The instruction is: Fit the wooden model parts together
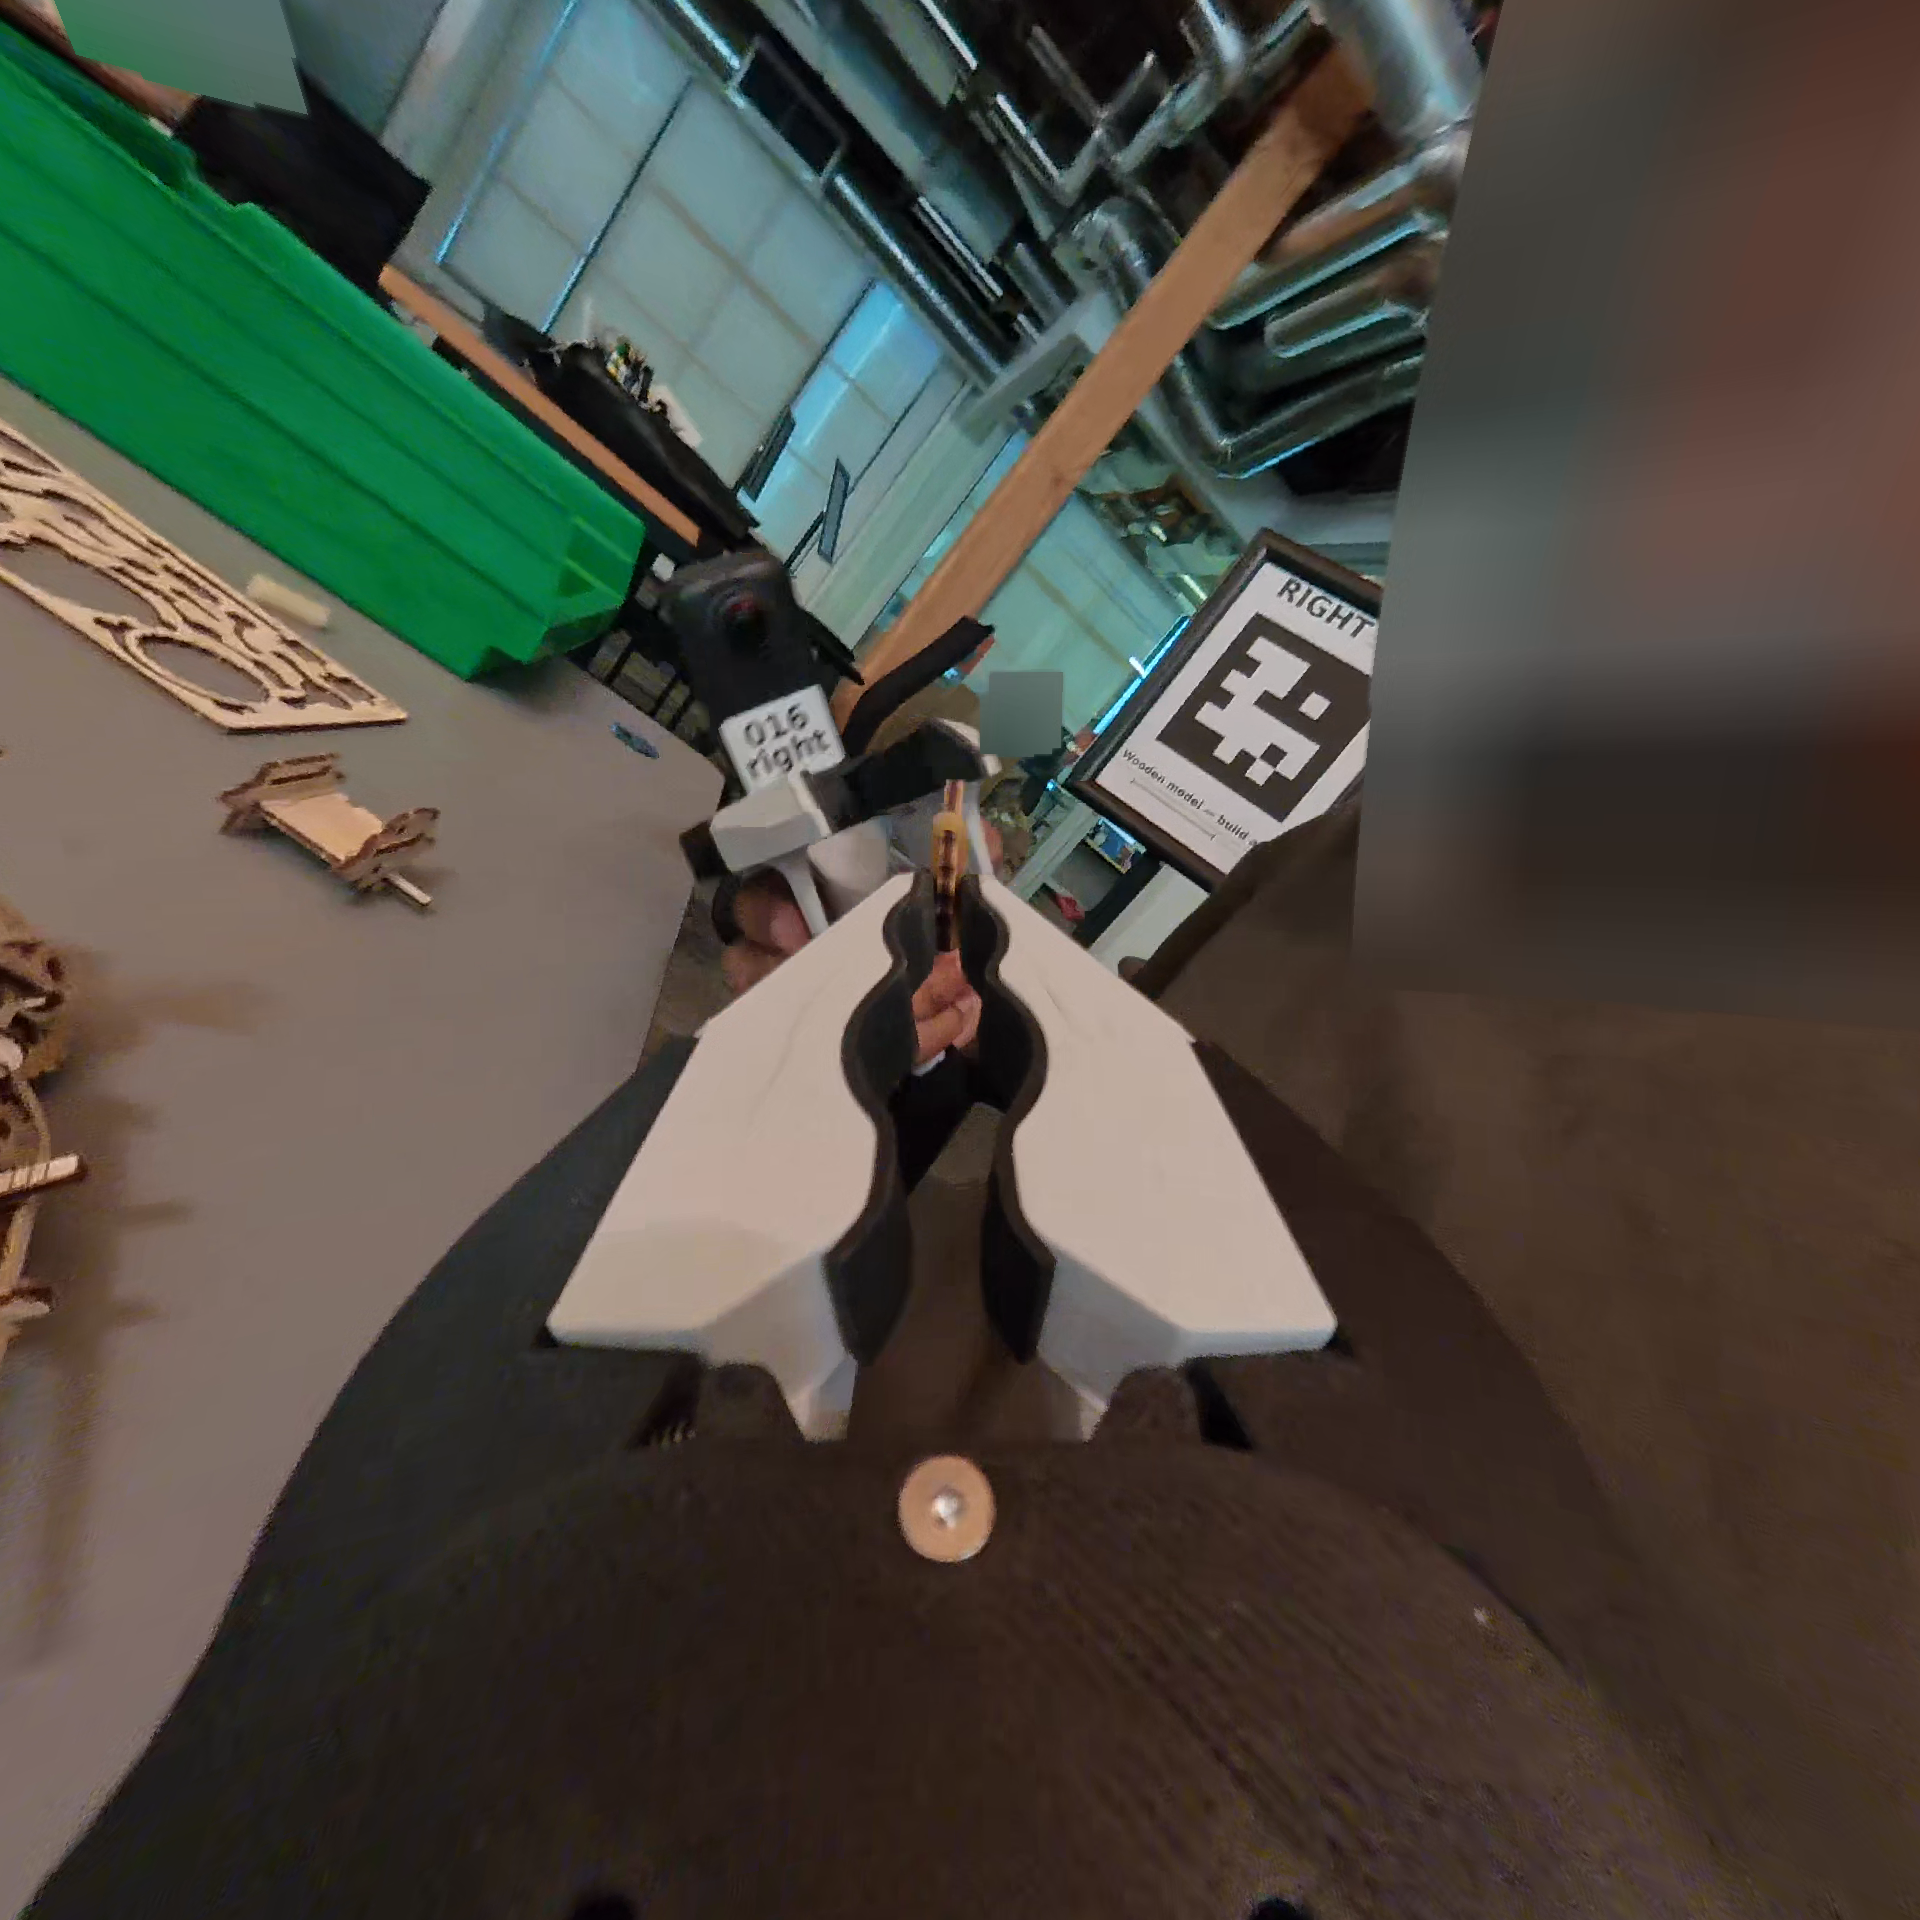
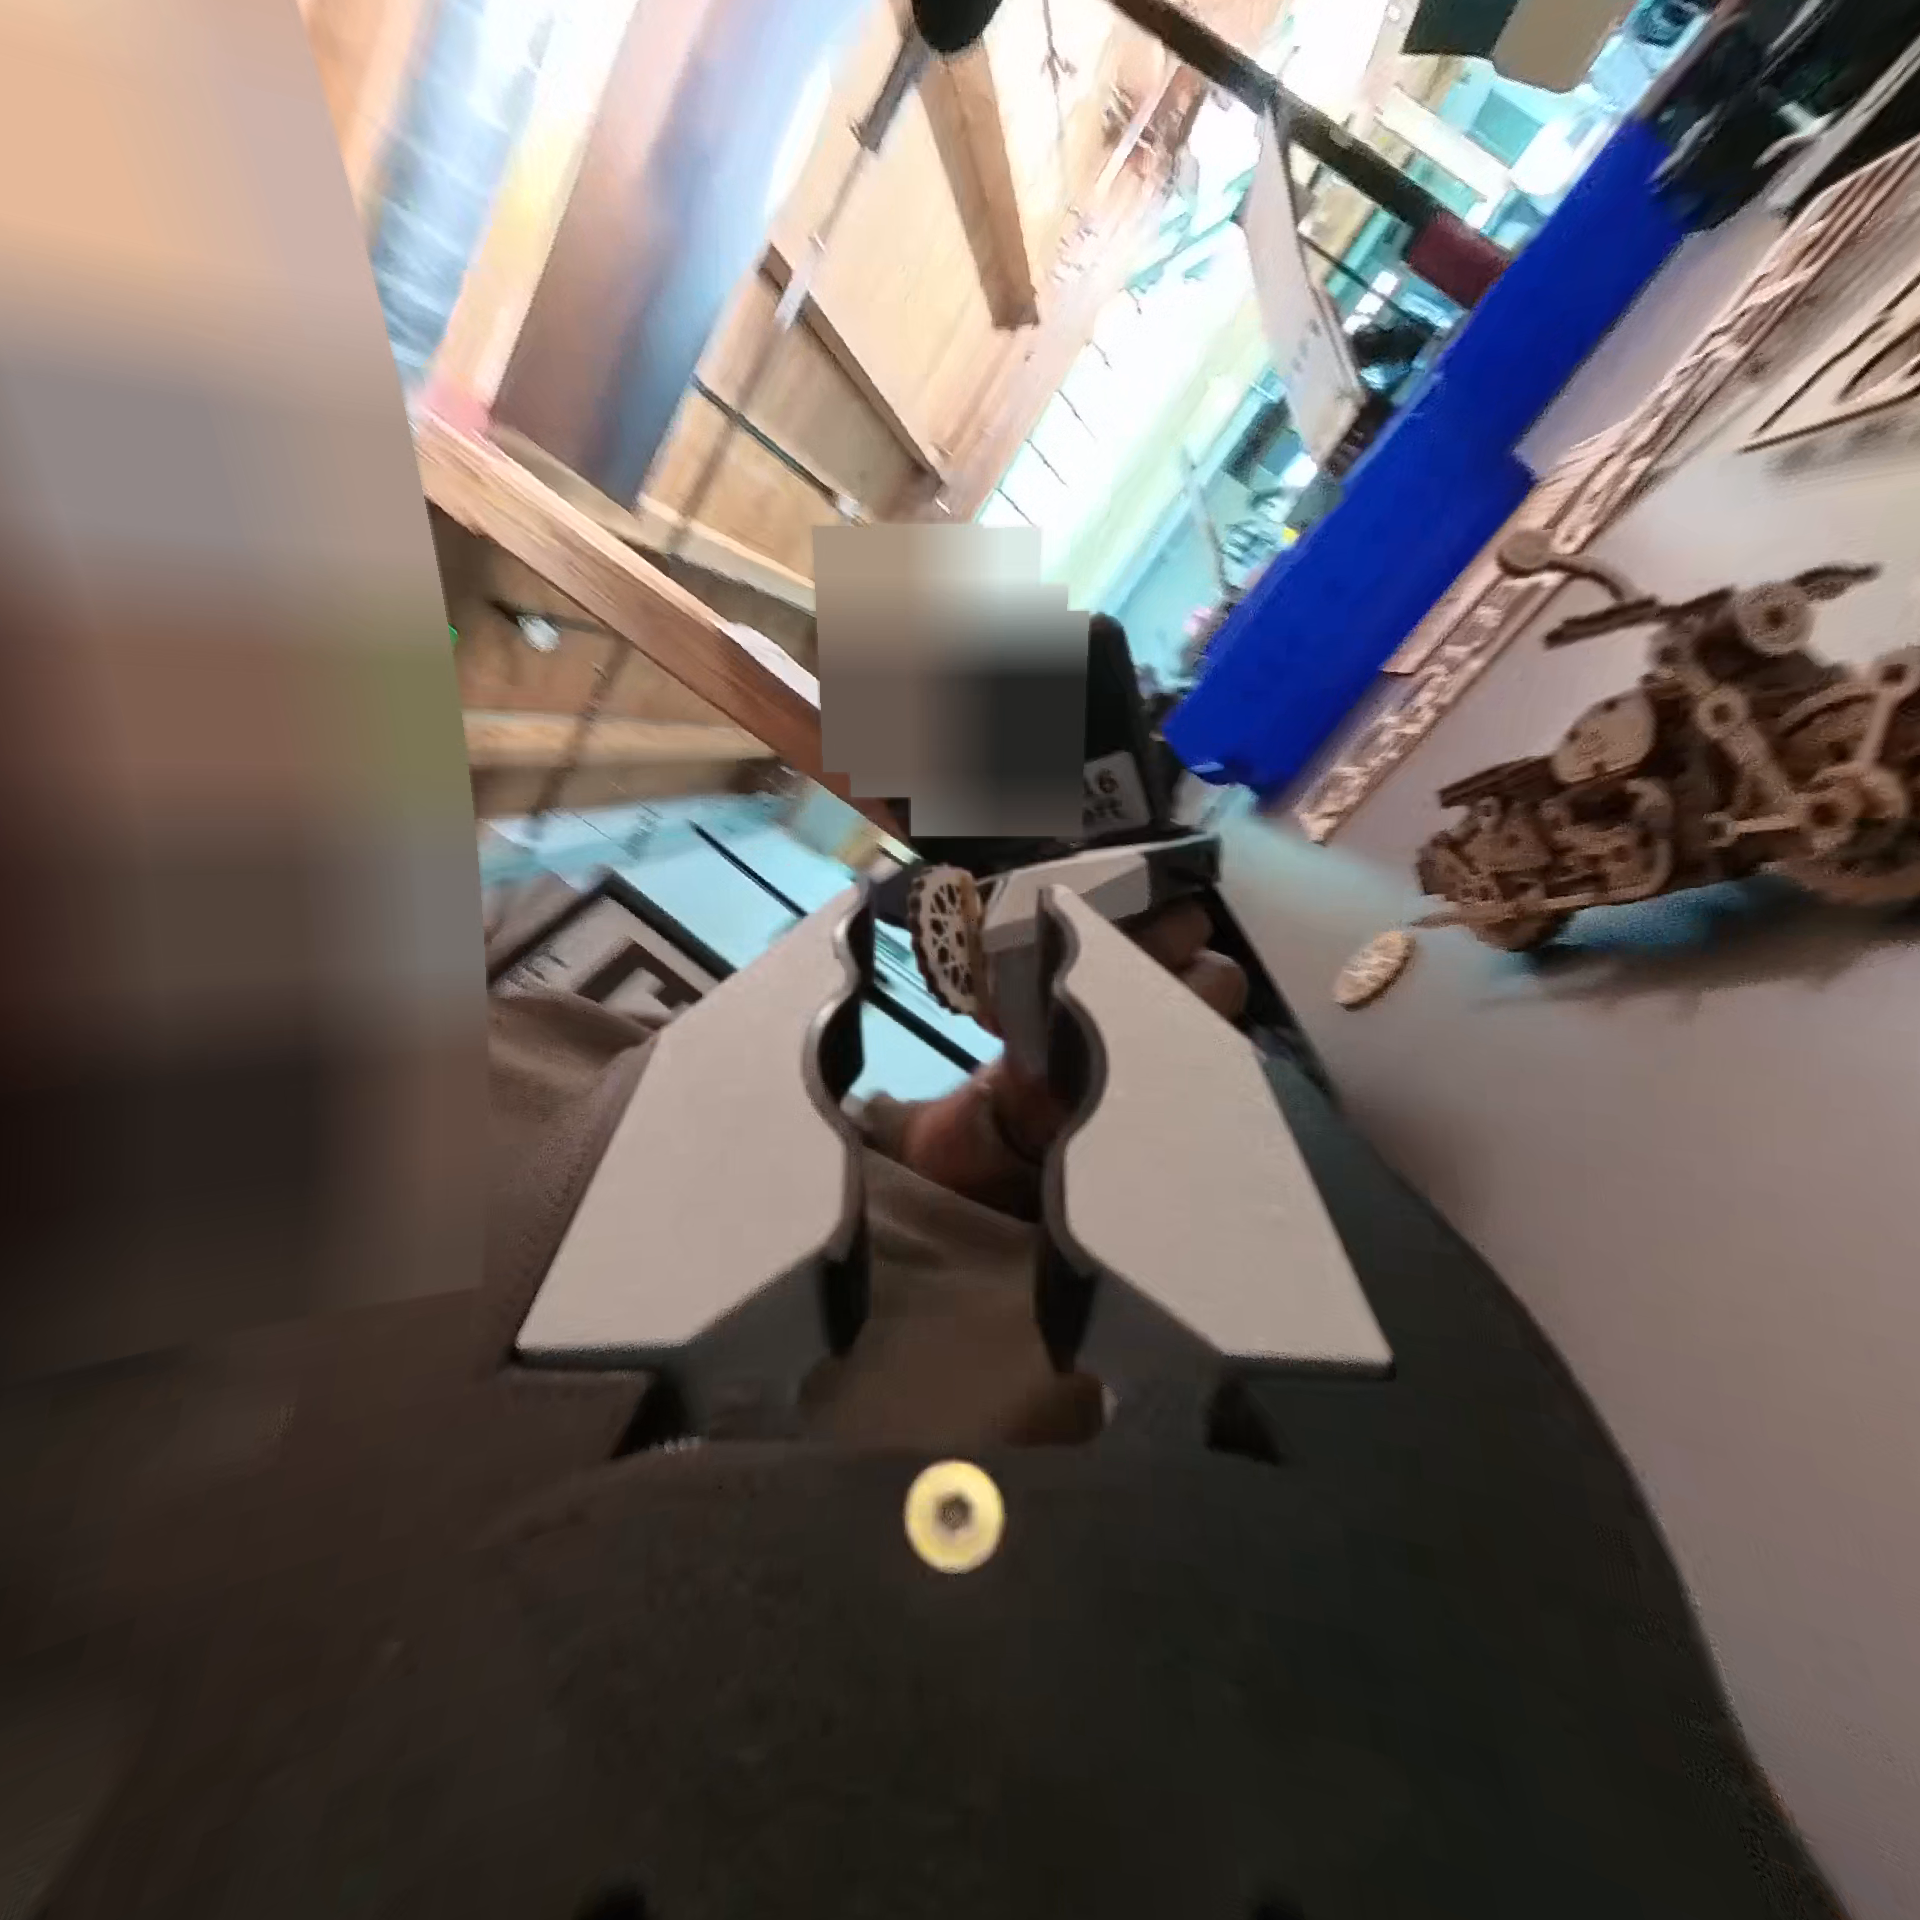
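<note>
Left wrist view: left gripper (image 1: 943, 899) centre, wooden wheel (image 1: 948, 883) between its tips — right gripper (image 1: 831, 831) just behind; cut-out sheet (image 1: 156, 603) and sub-assembly (image 1: 327, 826) on table (image 1: 416, 1039), left.

- A workshop: bare metal ducts (image 1: 1299, 260) and a timber beam (image 1: 1122, 353) overhead, beyond the jaws.
- Laser-cut wooden sheet (image 1: 156, 603) on the grey worktable (image 1: 416, 1039), left of the jaws.

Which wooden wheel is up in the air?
The spoked wooden wheel pinched by the left tongs is up in the air. The other small wheel lies on the table beside the motorcycle model.
</note>
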The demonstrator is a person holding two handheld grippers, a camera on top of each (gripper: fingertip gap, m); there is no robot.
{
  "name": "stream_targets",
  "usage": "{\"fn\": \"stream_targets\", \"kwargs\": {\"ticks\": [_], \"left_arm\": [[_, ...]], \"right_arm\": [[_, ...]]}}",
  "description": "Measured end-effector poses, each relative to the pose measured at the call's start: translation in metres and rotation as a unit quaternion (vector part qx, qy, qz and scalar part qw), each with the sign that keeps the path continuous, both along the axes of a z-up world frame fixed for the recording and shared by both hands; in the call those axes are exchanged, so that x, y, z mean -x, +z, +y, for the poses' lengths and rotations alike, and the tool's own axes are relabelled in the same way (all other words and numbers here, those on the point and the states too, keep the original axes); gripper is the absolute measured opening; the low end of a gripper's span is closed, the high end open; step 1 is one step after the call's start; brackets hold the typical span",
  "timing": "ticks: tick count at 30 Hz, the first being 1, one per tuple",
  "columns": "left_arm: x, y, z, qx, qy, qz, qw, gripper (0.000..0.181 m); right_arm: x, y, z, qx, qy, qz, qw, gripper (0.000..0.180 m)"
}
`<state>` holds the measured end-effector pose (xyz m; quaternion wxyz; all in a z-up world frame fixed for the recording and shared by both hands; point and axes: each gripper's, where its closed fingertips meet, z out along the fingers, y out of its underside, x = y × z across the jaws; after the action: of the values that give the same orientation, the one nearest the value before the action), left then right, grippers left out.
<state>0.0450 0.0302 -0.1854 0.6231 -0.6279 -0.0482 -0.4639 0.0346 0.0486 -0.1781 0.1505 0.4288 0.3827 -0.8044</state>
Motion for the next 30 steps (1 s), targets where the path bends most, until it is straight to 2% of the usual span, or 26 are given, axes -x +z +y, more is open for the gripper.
{"fn": "stream_targets", "kwargs": {"ticks": [2,6,9,10,12,13,16,20,23,26,30], "left_arm": [[0.0,-0.005,0.0,0.011,-0.003,0.005,1.0,0.003],[-0.004,-0.013,-0.001,0.033,-0.017,0.017,0.999,0.003],[0.001,-0.016,0.001,0.041,-0.002,0.001,0.999,0.003],[0.004,-0.014,0.002,0.037,0.012,-0.014,0.999,0.006],[0.011,-0.015,0.007,0.041,0.044,-0.039,0.997,0.026],[0.011,-0.015,0.008,0.04,0.049,-0.043,0.997,0.027],[0.009,-0.01,0.01,0.029,0.061,-0.055,0.996,0.021],[0.018,-0.007,0.011,0.021,0.102,-0.094,0.99,0.009],[0.019,-0.001,0.008,0.0,0.097,-0.128,0.987,0.007],[0.019,0.003,0.007,-0.014,0.093,-0.13,0.987,0.008],[0.017,0.006,0.005,-0.016,0.096,-0.075,0.992,0.003]], "right_arm": [[-0.002,-0.004,-0.006,-0.073,-0.006,0.016,0.997,0.031],[-0.008,-0.015,-0.02,-0.197,-0.002,0.043,0.98,0.007],[-0.003,-0.021,-0.02,-0.254,-0.033,0.045,0.966,0.002],[-0.001,-0.019,-0.019,-0.256,-0.047,0.047,0.964,0.002],[0.001,-0.011,-0.014,-0.228,-0.078,0.053,0.969,0.001],[0.002,-0.007,-0.012,-0.208,-0.09,0.051,0.973,0.001],[0.005,-0.006,-0.009,-0.195,-0.121,0.046,0.972,0.001],[0.009,-0.005,-0.006,-0.234,-0.181,0.065,0.953,0.002],[0.01,-0.002,-0.009,-0.265,-0.208,0.085,0.938,0.002],[0.009,-0.003,-0.014,-0.253,-0.19,0.076,0.945,0.002],[0.008,-0.002,-0.015,-0.234,-0.179,0.072,0.953,0.002]]}}
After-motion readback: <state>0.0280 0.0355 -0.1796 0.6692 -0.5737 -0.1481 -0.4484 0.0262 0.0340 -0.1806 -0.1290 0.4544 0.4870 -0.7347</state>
